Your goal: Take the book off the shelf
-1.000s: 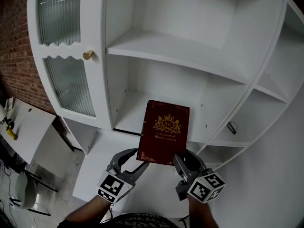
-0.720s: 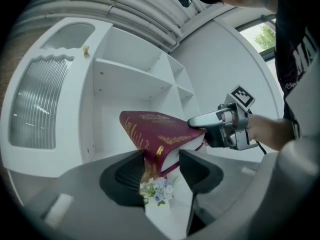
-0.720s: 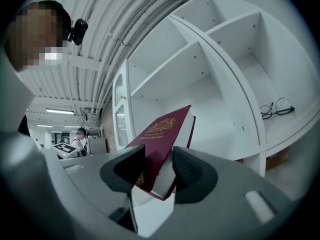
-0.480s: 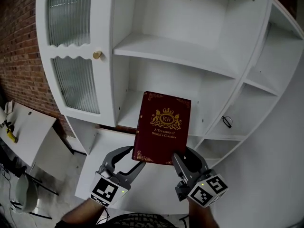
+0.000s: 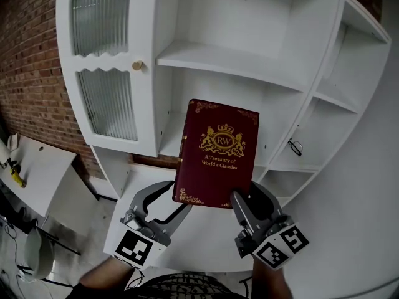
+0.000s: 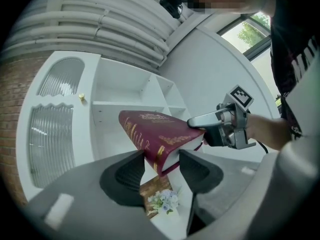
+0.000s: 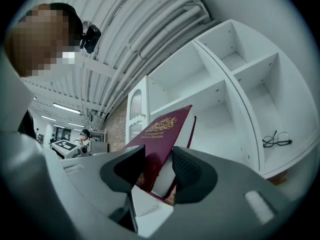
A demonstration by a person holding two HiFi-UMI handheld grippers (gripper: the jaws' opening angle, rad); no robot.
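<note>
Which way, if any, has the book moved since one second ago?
Yes, upward: the top of the book is now nearer the shelf board above.

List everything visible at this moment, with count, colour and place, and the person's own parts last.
book: one, dark red with gold print, held up in front of the shelves.
shelf unit: one, white, open compartments, behind the book.
cabinet door: one, white with ribbed glass, left part of the unit.
knob: one, gold, on the door's right edge.
glasses: one pair, dark frame, on a right-hand shelf.
brick wall: red-brown, far left.
table: one, white, lower left.
left gripper: one, grey, shut on the book's lower left corner.
right gripper: one, grey, shut on the book's lower right corner.
</note>
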